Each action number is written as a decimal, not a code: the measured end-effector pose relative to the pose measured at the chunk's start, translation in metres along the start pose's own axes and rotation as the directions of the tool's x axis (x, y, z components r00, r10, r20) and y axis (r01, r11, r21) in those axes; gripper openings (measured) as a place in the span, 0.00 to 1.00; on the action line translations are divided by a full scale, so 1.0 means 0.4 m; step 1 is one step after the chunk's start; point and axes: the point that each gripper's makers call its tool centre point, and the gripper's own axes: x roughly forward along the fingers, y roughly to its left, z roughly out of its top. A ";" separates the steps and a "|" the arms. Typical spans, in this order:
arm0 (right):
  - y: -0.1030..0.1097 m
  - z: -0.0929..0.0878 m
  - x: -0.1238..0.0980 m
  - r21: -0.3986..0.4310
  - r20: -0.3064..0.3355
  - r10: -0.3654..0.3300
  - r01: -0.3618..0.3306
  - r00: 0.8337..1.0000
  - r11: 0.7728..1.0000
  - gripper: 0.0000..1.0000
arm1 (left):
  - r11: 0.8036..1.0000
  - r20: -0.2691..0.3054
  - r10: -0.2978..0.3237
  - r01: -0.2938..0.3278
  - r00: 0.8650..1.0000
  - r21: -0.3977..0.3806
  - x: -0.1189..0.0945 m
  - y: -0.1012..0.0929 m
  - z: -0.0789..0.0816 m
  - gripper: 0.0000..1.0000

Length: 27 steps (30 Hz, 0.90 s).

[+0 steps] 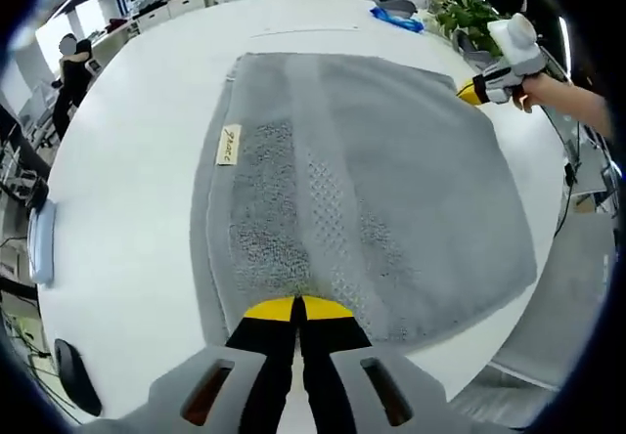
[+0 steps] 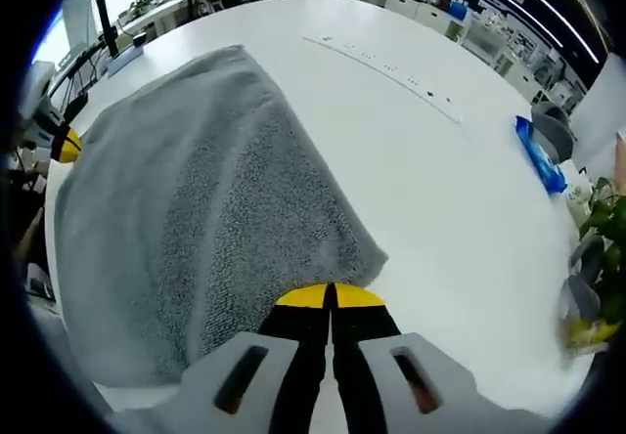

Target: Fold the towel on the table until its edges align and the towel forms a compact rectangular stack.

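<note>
A grey towel (image 1: 372, 180) lies spread on the round white table (image 1: 137, 160), a cream label (image 1: 227, 145) near its left side. A lower layer peeks out along that left edge. My left gripper (image 1: 296, 309) is shut on the towel's near edge, yellow tips pressed together. My right gripper (image 1: 471, 90), held by a person's hand, sits at the towel's far right corner. In the right gripper view my right gripper (image 2: 330, 297) is shut on a corner of the towel (image 2: 186, 209), and my left gripper (image 2: 65, 145) shows at the far left edge.
A blue packet (image 1: 396, 19) and a green plant (image 1: 471, 16) stand at the table's far right; they appear again as blue packet (image 2: 541, 155) and plant (image 2: 604, 221). A pale object (image 1: 41, 243) and a dark one (image 1: 73, 375) lie at the left rim. People stand behind.
</note>
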 end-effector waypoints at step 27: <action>0.008 -0.103 -0.054 0.025 -0.033 -0.050 0.050 0.998 0.998 0.00 | 0.997 0.048 -0.003 -0.001 0.999 0.071 0.035 -0.001 0.082 0.01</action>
